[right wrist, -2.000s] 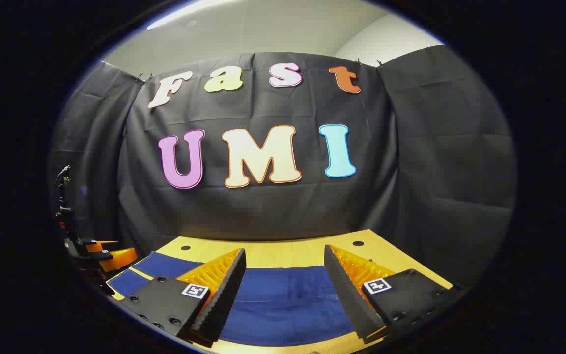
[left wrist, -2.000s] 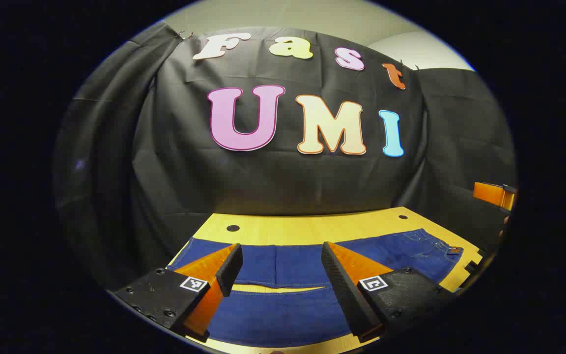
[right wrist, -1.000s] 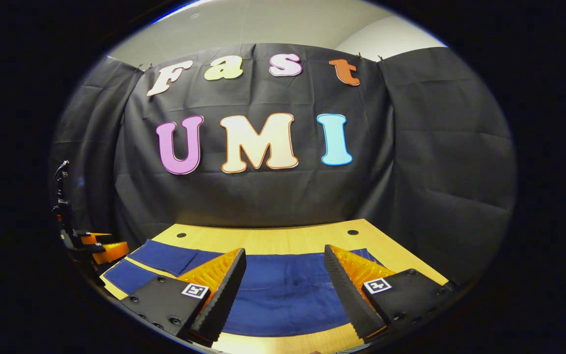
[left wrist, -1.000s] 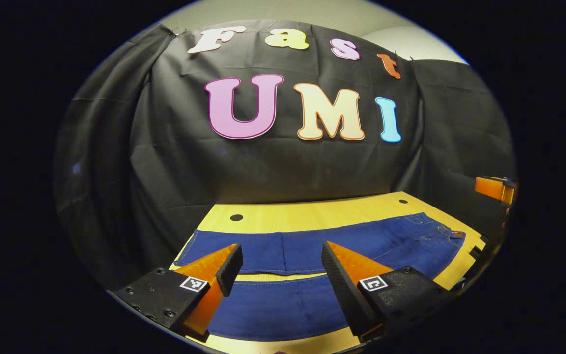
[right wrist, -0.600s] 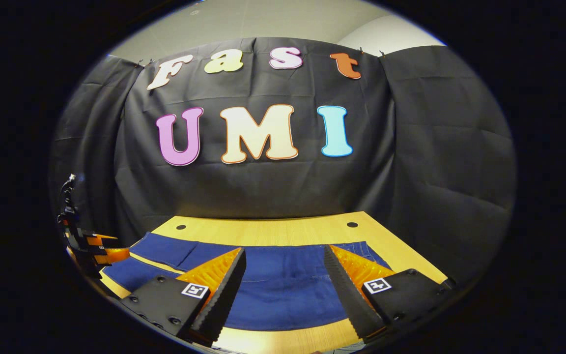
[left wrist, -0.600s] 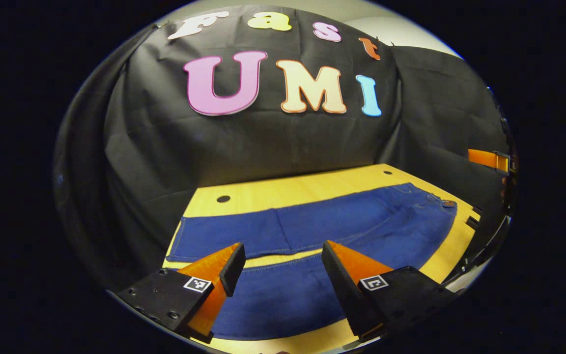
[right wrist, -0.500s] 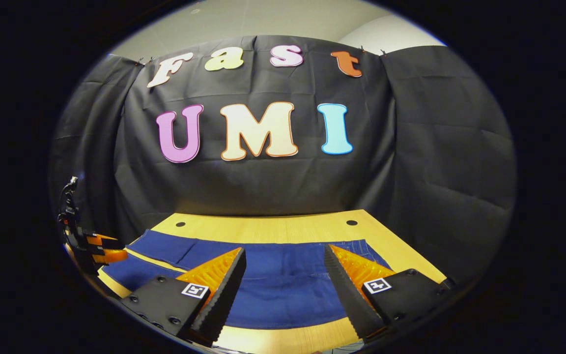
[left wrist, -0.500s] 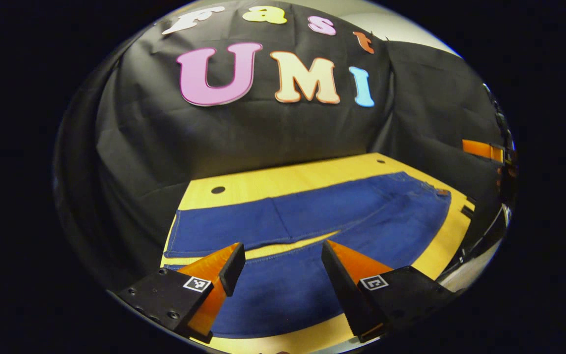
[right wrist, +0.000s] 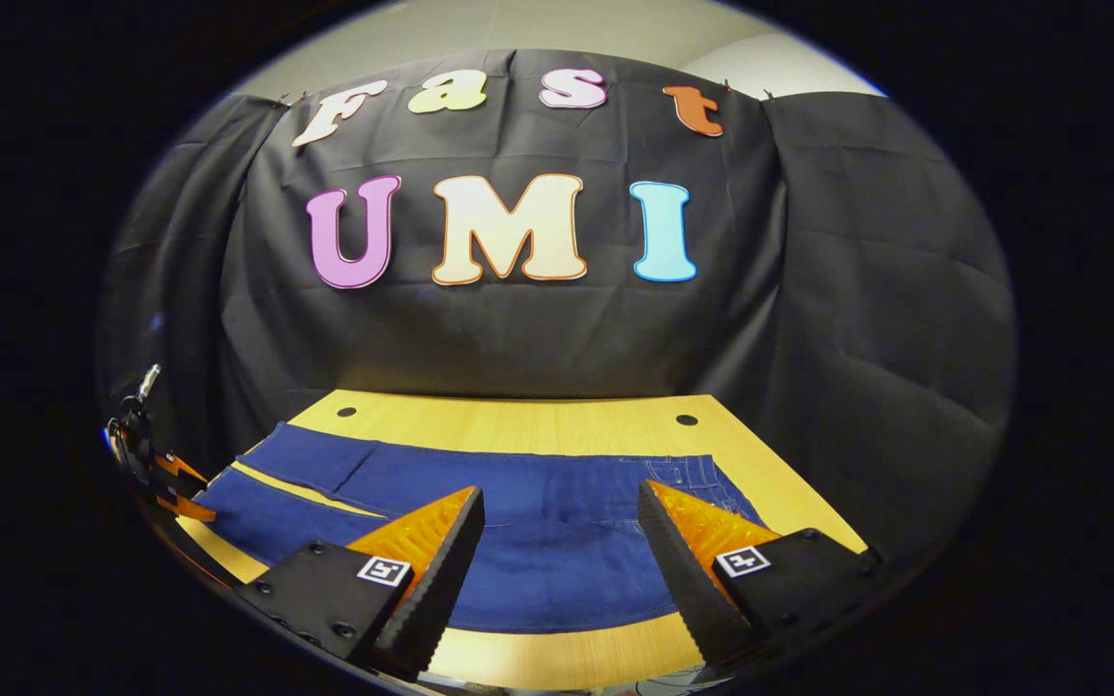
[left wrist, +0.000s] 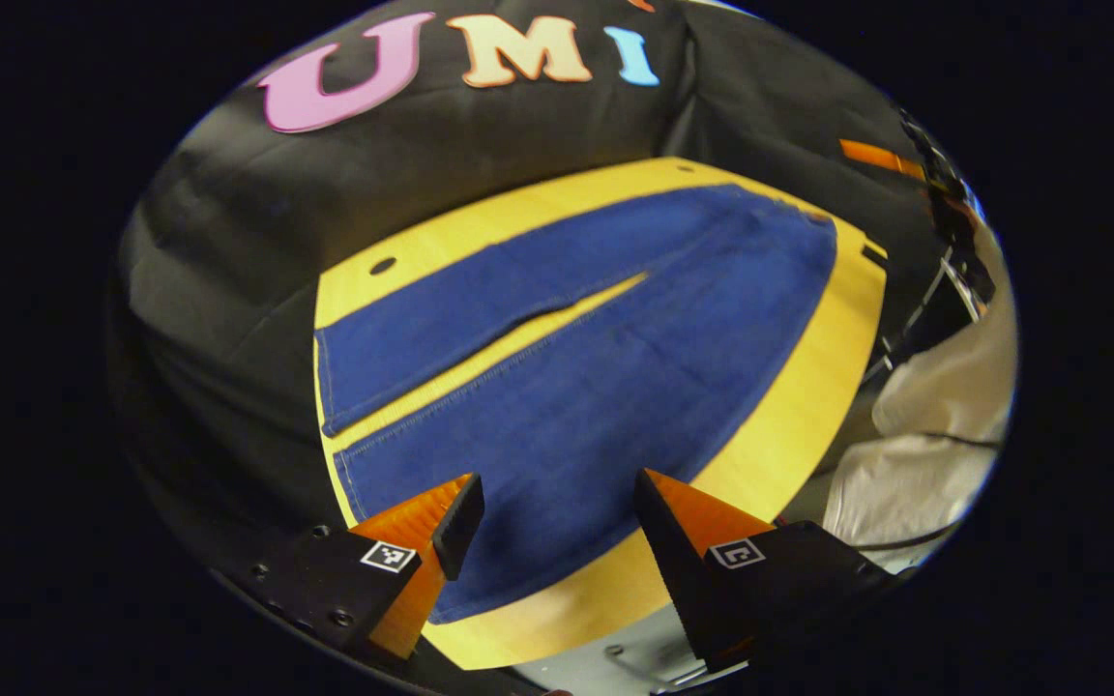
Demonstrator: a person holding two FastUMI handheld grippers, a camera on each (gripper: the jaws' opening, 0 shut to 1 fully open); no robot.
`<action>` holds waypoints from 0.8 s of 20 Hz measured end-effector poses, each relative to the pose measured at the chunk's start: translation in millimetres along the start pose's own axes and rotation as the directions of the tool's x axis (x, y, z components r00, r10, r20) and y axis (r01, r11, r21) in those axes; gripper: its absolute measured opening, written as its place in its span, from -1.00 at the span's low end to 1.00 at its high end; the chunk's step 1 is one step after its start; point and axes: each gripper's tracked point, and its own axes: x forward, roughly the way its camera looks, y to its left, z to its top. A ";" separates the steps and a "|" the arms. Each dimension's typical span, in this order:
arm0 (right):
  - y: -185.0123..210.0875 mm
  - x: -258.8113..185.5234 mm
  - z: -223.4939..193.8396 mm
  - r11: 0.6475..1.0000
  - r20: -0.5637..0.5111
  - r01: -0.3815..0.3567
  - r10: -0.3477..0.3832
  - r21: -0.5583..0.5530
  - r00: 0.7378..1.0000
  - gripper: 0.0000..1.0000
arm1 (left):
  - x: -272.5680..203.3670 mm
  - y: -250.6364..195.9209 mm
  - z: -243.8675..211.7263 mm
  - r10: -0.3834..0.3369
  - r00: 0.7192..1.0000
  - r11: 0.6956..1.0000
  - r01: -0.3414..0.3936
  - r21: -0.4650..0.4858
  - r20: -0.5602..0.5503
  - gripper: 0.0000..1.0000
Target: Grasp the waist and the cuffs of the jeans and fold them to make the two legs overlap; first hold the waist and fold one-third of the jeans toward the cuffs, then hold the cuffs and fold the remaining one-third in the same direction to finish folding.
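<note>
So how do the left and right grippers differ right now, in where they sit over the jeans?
The left gripper hangs over the near leg of the jeans, toward the cuffs; the right gripper hangs over the waist end. The left gripper looks steeply down on the table; the right gripper looks more level. Both are open, holding nothing.

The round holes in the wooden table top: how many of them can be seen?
2. In the right gripper view, one hole sits near the far left corner of the table and the other hole near the far right corner, both beyond the jeans. The jeans may cover more.
</note>
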 end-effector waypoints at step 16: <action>6.7 8.8 -35.6 0.998 -0.096 -0.018 0.012 -0.059 0.995 0.99 | 22.9 3.4 -60.8 -0.130 0.927 0.984 0.165 0.070 -0.351 0.83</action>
